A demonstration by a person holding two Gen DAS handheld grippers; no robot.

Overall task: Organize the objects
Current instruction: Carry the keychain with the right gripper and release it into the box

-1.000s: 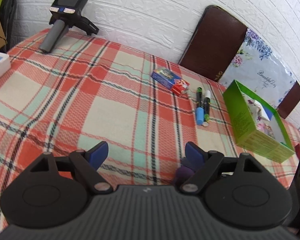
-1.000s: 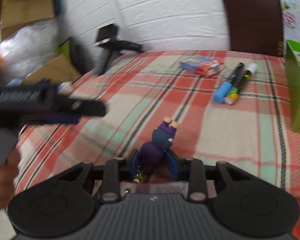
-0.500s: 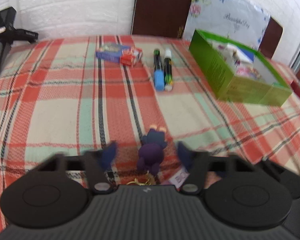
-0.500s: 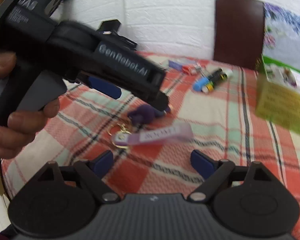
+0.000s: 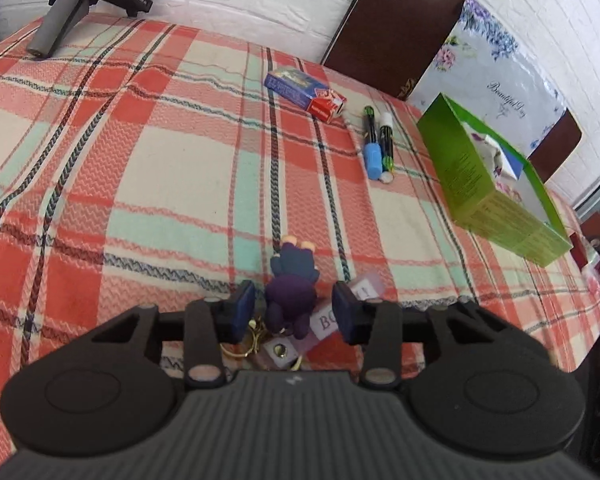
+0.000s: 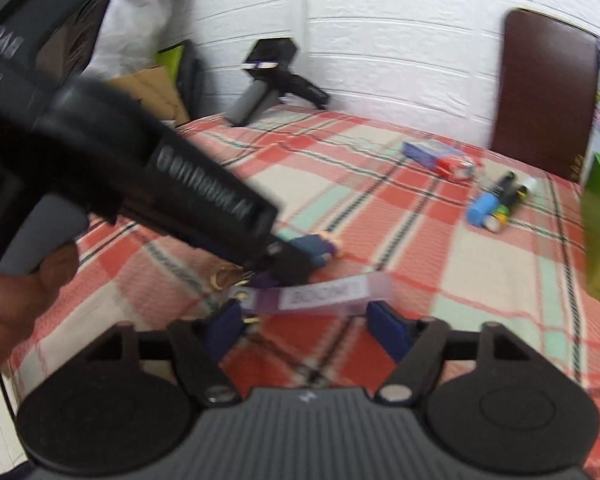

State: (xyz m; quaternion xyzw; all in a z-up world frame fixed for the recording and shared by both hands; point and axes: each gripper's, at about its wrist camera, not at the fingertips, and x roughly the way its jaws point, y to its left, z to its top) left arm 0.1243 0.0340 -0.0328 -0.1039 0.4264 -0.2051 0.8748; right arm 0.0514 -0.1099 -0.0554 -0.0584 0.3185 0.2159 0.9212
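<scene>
While its jaws open, the left gripper [image 5: 294, 310] straddles the purple doll [image 5: 292, 292] without pressing it. Open and empty, the right gripper [image 6: 305, 326] is closing near the tag [image 6: 319, 294]. Beyond lie markers [image 5: 377, 146] and the green box [image 5: 495, 184].

Left gripper [image 6: 284, 264] over purple keychain [image 6: 319, 294]; right jaws closing, empty.
</scene>
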